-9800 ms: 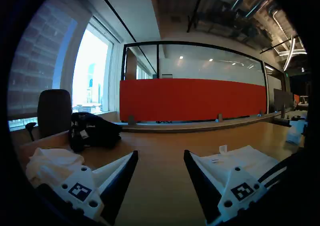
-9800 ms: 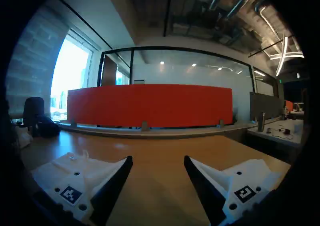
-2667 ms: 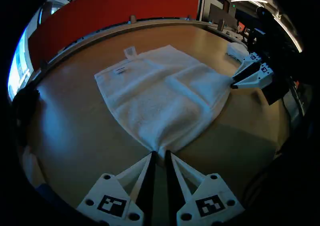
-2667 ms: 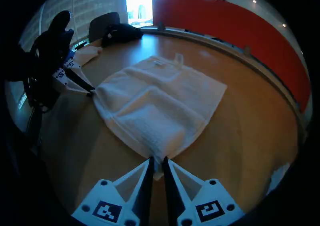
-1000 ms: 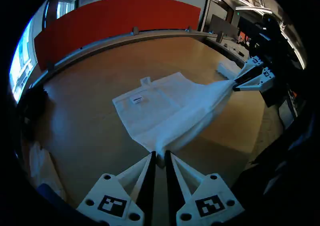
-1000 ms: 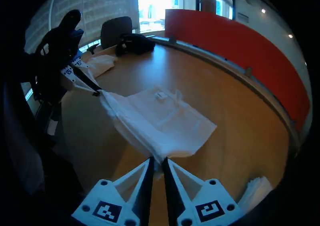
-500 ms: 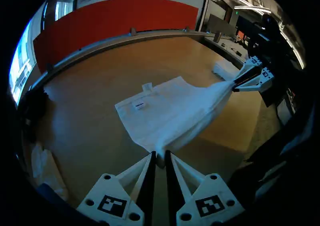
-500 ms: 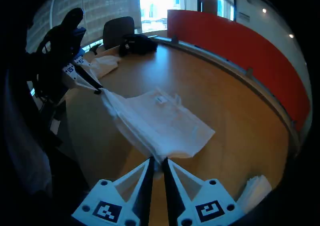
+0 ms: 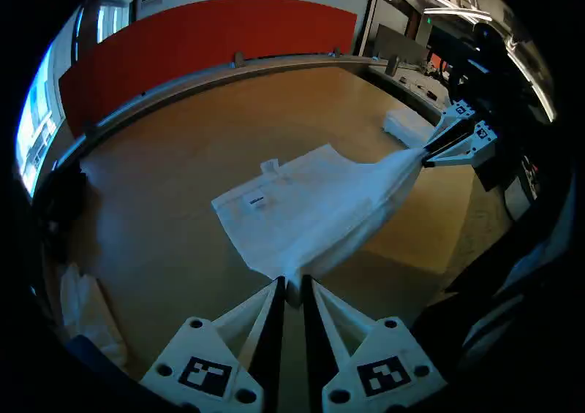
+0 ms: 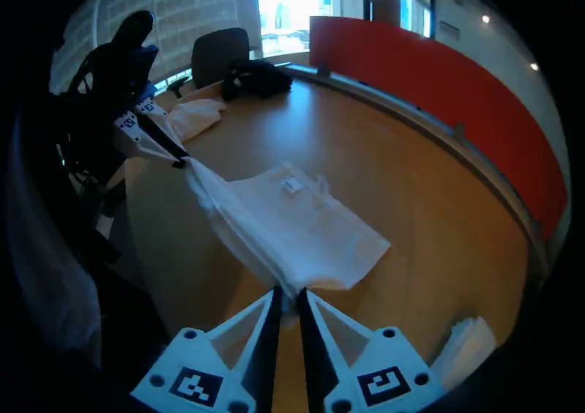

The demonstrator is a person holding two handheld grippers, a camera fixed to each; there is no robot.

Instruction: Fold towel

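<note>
A white towel (image 9: 314, 205) is stretched taut between my two grippers along its near edge, which is lifted off the wooden table (image 9: 168, 142). Its far part, with a small tag, still lies on the tabletop. In the left gripper view my left gripper (image 9: 291, 290) is shut on one near corner, and the right gripper (image 9: 430, 158) pinches the other corner at the right. In the right gripper view my right gripper (image 10: 290, 300) is shut on its corner of the towel (image 10: 300, 226), and the left gripper (image 10: 175, 162) holds the far corner at the upper left.
A red partition (image 9: 219, 33) runs along the table's back edge. A stack of folded white towels (image 9: 409, 124) lies at one end of the table. A crumpled white cloth (image 10: 194, 117), a black bag (image 10: 256, 80) and a chair (image 10: 219, 55) sit at the other.
Both grippers, open at first, closed on the towel's near corners and raised that edge. Over the last second the towel slid slightly on the table, its far edge trailing.
</note>
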